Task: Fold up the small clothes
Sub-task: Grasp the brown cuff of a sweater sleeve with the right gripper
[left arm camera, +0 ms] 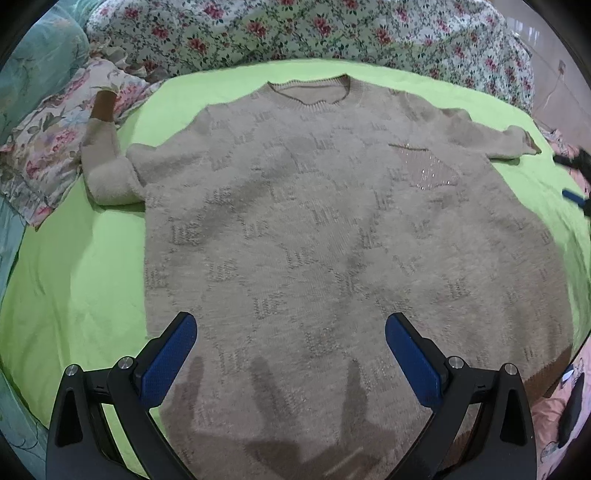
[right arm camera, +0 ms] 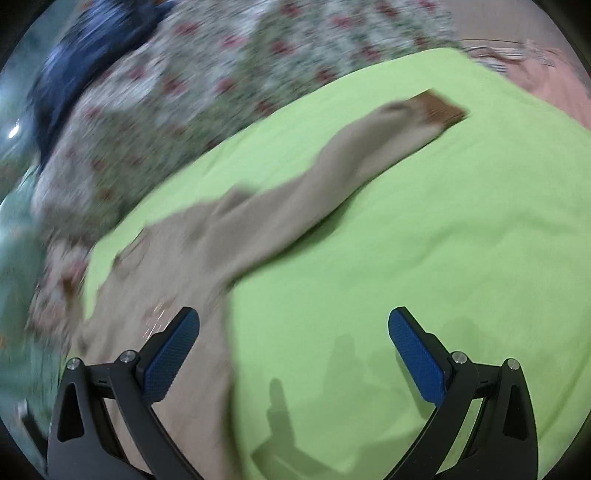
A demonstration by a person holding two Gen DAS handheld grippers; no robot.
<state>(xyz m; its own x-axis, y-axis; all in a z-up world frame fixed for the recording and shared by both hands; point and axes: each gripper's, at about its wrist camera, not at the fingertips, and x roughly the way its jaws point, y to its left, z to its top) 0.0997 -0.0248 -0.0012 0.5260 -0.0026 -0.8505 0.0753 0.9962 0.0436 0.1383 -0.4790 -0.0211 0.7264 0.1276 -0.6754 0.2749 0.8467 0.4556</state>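
Observation:
A beige fuzzy knit sweater [left arm camera: 325, 229] lies flat, front up, on a lime green sheet [left arm camera: 74, 266]. Its neckline is at the far side and its brown hem near me. A sparkly chest pocket [left arm camera: 424, 170] sits on its right. The left sleeve [left arm camera: 107, 162] is bent upward, its brown cuff on a floral pillow. My left gripper [left arm camera: 290, 332] is open, hovering above the sweater's lower part, holding nothing. My right gripper [right arm camera: 293, 328] is open and empty above the sweater's right edge. The right sleeve [right arm camera: 332, 173] stretches away across the sheet to its brown cuff [right arm camera: 439, 109]. The right wrist view is motion-blurred.
A floral quilt [left arm camera: 295, 33] is bunched along the far side. A floral pillow [left arm camera: 48, 147] lies at the left. Teal bedding [left arm camera: 33, 62] sits at the far left. Pink fabric [right arm camera: 546, 85] lies beyond the sheet's right corner. A dark blue cloth [right arm camera: 85, 40] rests on the quilt.

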